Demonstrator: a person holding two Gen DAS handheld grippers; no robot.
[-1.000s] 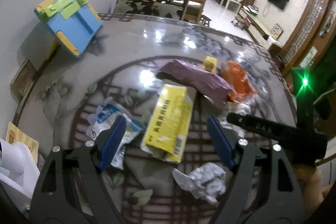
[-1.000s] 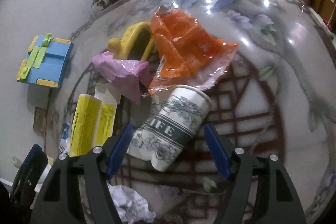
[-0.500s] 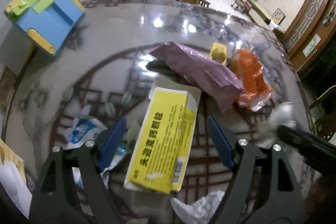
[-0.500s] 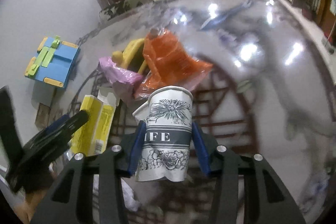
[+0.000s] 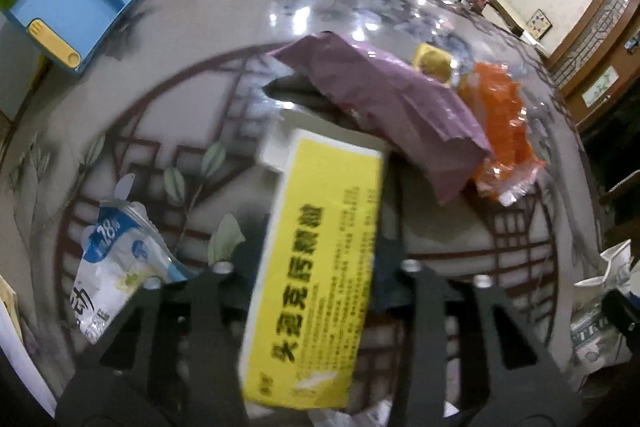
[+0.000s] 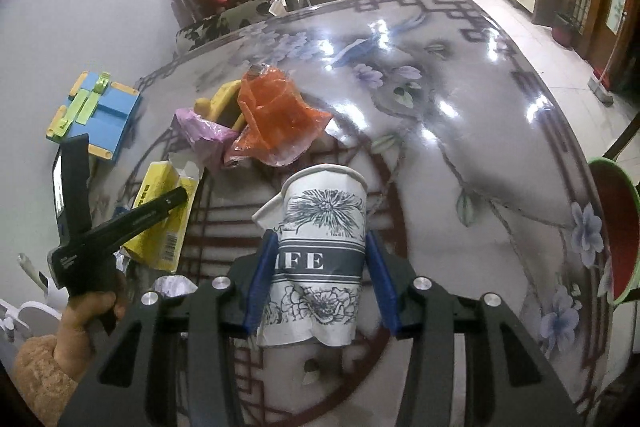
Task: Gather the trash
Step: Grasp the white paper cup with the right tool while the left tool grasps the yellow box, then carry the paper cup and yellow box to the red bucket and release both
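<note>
**Two pieces in my tongs, most of the litter still on the table**

I am holding a paper cup (image 6: 320, 259) in my right tongs (image 6: 318, 279), the blue pads pressing into its sides so the printed wall is creasing, and the cup is hanging clear above the table (image 6: 460, 155). My left tongs (image 5: 316, 283) are closing on the yellow box (image 5: 316, 291); the box is sitting between the jaws with its open flap pointing away from me, but the pads are hidden behind it, so I am judging rather than seeing that they are biting. From the right view the box is lying low over the table, so I am not calling it lifted yet.

That is making two pieces under way and none put away, as far as I can tell. A red bin with a green rim (image 6: 616, 235) is showing at the right edge of the right view, well apart from the cup; I am guessing that is where things are going.

Still waiting on the table: the purple wrapper (image 5: 384, 107), the orange wrapper (image 5: 500, 131) just beside it, a yellow object (image 5: 434, 63) behind them, a blue-and-white packet (image 5: 120, 263) to my left, and a crumpled foil scrap (image 6: 172, 285) near the right tongs.
</note>
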